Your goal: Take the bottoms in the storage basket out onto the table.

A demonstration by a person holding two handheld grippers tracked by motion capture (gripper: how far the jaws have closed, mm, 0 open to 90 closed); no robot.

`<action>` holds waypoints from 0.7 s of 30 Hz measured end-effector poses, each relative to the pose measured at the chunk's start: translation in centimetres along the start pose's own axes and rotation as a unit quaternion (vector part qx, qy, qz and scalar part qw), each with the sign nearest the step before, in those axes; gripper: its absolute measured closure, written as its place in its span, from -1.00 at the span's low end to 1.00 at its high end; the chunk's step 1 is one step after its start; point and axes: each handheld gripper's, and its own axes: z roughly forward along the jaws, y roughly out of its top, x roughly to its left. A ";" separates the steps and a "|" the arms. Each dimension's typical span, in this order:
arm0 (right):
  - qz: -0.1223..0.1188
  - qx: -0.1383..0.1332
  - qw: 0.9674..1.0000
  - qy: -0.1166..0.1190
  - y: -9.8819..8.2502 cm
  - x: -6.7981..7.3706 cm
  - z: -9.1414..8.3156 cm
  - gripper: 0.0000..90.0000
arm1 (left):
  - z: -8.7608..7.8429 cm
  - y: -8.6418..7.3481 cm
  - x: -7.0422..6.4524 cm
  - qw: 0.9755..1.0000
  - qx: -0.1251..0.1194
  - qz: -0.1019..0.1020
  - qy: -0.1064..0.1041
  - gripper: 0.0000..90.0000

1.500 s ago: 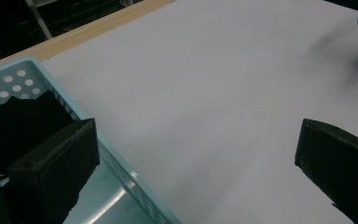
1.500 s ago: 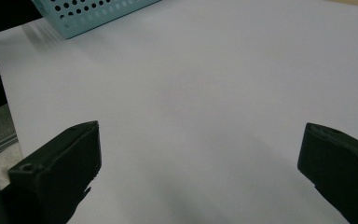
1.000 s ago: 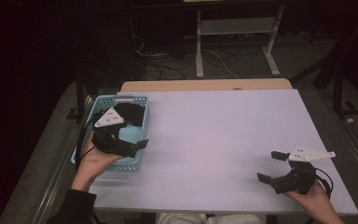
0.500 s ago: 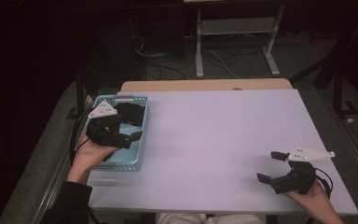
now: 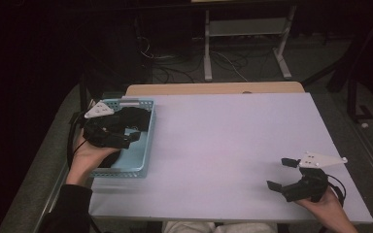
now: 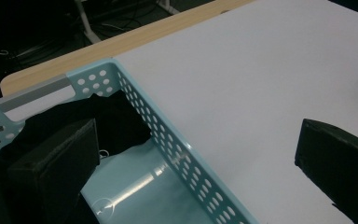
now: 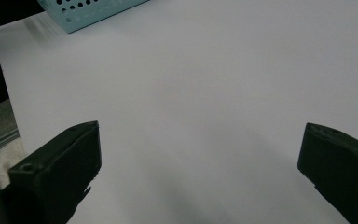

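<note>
**Left gripper over the basket's black cloth, right gripper idle at the near right**

The left gripper point(image 5: 126, 132) has its jaws spread wide and holds nothing. In the left gripper view one jaw sits low over the inside of the light blue basket point(image 6: 168, 135), close against the black cloth point(image 6: 107, 121), while the other jaw hangs out over the bare white table top point(image 6: 261, 84), so the basket's perforated right wall runs between the two. Whether the near jaw touches the cloth cannot be told.

The black cloth lies bunched in the far part of the basket, against its far wall; the smooth blue floor nearer the camera is bare and shiny. In the high view the cloth point(image 5: 133, 116) shows as a dark heap just beyond the left gripper, and the person's left hand point(image 5: 85, 155) grasps that gripper from the near side, over the basket's left edge. The grey three-cornered plate on top points toward the far left.

The basket point(image 5: 143, 155) stands at the left edge of the table point(image 5: 223, 131), its long side running near to far.

The right gripper point(image 5: 281, 174) also has its jaws wide apart with nothing between them. It is held low over the near right corner of the table, well apart from the basket, pointing left across the white surface. In the right gripper view a corner of the basket point(image 7: 88, 11) shows far off at the top left
</note>
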 end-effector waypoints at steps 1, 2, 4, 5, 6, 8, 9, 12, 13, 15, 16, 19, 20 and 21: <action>0.000 0.000 1.000 0.000 0.0 0.0 0.0 -1.00 | 0.0 0.0 0.0 1.000 0.000 0.000 0.000 -1.00; 0.000 0.000 1.000 0.000 0.0 0.0 0.0 -1.00 | 0.0 0.1 0.3 1.000 0.001 -0.003 0.002 -1.00; 0.001 0.000 1.000 0.000 0.0 0.0 0.0 -1.00 | 0.1 0.1 0.6 1.000 0.003 -0.005 0.005 -1.00; 0.001 0.000 1.000 0.000 0.0 0.0 0.0 -1.00 | 0.1 0.1 0.6 1.000 0.003 -0.005 0.005 -1.00; 0.000 0.000 1.000 0.000 0.0 0.0 0.0 -1.00 | 0.1 0.1 0.9 1.000 0.006 -0.009 0.010 -1.00; 0.001 -0.001 1.000 0.000 0.0 0.0 0.0 -1.00 | 0.1 0.0 1.0 1.000 0.009 -0.009 0.013 -1.00; 0.001 -0.001 1.000 0.000 0.0 0.0 0.0 -1.00 | 0.1 0.0 1.1 1.000 0.011 -0.009 0.014 -1.00; 0.001 0.003 1.000 0.002 0.0 0.0 0.0 -1.00 | 0.1 -0.2 1.4 1.000 0.016 -0.009 0.019 -1.00; -0.001 0.003 1.000 0.002 0.0 0.0 0.1 -1.00 | 0.2 -0.3 1.7 0.999 0.019 -0.011 0.023 -1.00; -0.002 0.003 1.000 0.002 0.0 0.0 0.1 -1.00 | 0.3 -0.3 1.9 0.999 0.022 -0.013 0.026 -1.00; -0.002 0.003 1.000 0.002 0.0 0.0 0.1 -1.00 | 0.3 -0.3 2.0 0.999 0.022 -0.014 0.027 -1.00; -0.002 0.004 1.000 0.001 0.0 0.0 0.1 -1.00 | 0.4 -0.4 2.4 0.999 0.022 -0.017 0.032 -1.00; -0.003 0.005 1.000 0.001 0.0 0.0 0.1 -1.00 | 0.5 -0.4 2.6 0.999 0.022 -0.020 0.034 -1.00; -0.003 0.005 1.000 0.001 0.0 0.0 0.1 -1.00 | 0.6 -0.4 2.8 0.999 0.023 -0.021 0.035 -1.00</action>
